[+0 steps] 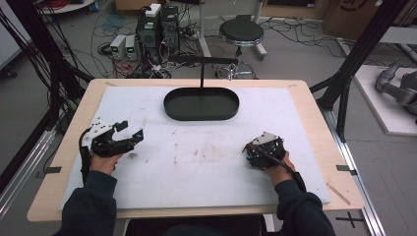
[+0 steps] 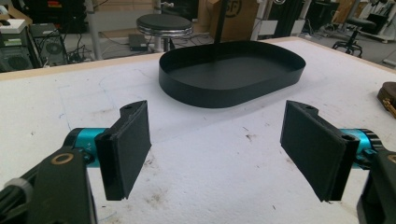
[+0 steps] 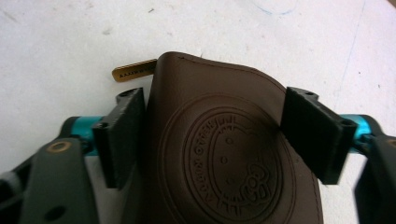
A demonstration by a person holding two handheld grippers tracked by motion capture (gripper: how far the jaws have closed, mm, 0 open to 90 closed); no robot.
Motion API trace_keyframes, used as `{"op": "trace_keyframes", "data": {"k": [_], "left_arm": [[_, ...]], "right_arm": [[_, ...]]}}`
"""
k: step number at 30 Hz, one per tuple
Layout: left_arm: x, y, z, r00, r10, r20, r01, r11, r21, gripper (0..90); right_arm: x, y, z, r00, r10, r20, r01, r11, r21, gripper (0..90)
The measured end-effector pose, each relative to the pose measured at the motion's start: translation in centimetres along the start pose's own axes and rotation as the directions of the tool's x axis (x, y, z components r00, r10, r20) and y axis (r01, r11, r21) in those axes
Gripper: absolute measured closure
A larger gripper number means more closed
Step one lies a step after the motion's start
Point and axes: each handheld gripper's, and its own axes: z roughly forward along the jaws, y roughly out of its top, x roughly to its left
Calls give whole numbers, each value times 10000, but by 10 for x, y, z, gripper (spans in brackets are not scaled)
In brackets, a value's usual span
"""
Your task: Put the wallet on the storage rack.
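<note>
A brown leather pouch (image 3: 219, 154) with a round embossed stamp lies on the white mat between the jaws of my right gripper (image 3: 212, 135). A gold zipper tag (image 3: 133, 71) sticks out at its far left corner. The left pad rests beside the pouch's edge and the right pad hovers over its top; the jaws stand wide and do not squeeze it. In the high view the right gripper (image 1: 252, 150) sits at the mat's right. My left gripper (image 2: 215, 149) is open and holds nothing, low over the mat at the left (image 1: 132, 132). The pouch's edge (image 2: 387, 95) shows far right.
A black oval tray (image 1: 169, 105) sits at the back middle of the mat, its wall (image 2: 224, 95) ahead of the left gripper. A thin black post (image 1: 201, 73) with a crossbar rises behind it. The white mat (image 1: 206, 162) shows stains in the middle.
</note>
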Motion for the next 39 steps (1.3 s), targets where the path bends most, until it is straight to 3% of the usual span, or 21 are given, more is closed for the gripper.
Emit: {"op": "trace_keyframes", "data": {"k": [4, 7, 15, 18, 22, 23, 26, 28, 29, 32, 34, 36, 39], "left_arm": [[-1, 0, 0, 10000, -6, 18, 6, 10000, 14, 242], [0, 0, 0, 10000, -17, 3, 17, 10000, 26, 242], [0, 0, 0, 10000, -59, -11, 59, 10000, 37, 242], [1, 0, 0, 10000, -84, -14, 84, 10000, -4, 242], [0, 0, 0, 10000, -63, -29, 63, 10000, 8, 243], [0, 0, 0, 10000, -81, -28, 81, 10000, 7, 243], [0, 0, 0, 10000, -79, -27, 79, 10000, 10, 243], [0, 0, 0, 10000, -74, -25, 74, 10000, 10, 243], [0, 0, 0, 10000, -77, -25, 77, 10000, 13, 243], [1, -1, 0, 10000, -92, -3, 92, 10000, 2, 243], [1, -1, 0, 10000, -82, -14, 83, 10000, 29, 243], [1, -1, 0, 10000, -68, 0, 68, 10000, 35, 243], [1, -1, 0, 10000, -81, 2, 81, 10000, 16, 243]], "right_arm": [[-1, 5, -1, 9999, 137, 33, -138, 9994, 312, 335], [-2, 9, -5, 9983, 574, -125, -567, 9971, 517, 403], [-12, 8, -19, 9934, 763, -861, -776, 9969, -114, 587], [-20, 7, -27, 9842, 1171, -1327, -1237, 9914, -422, 630], [-28, 7, -36, 9591, 1732, -2240, -1970, 9764, -882, 668], [-29, 8, -39, 9467, 1899, -2602, -2229, 9693, -1036, 675], [-30, 10, -43, 9199, 2094, -3316, -2654, 9549, -1334, 691], [-32, 11, -44, 8926, 2335, -3857, -3078, 9407, -1428, 696], [-33, 11, -44, 8732, 2543, -4158, -3386, 9301, -1423, 697], [-39, 8, -42, 8444, 2926, -4488, -3863, 9129, -1317, 697], [-45, 4, -41, 8170, 3370, -4679, -4373, 8910, -1219, 696], [-50, 1, -42, 8068, 3622, -4668, -4651, 8766, -1236, 695], [-52, -1, -43, 8268, 3620, -4305, -4594, 8762, -1456, 693]]}}
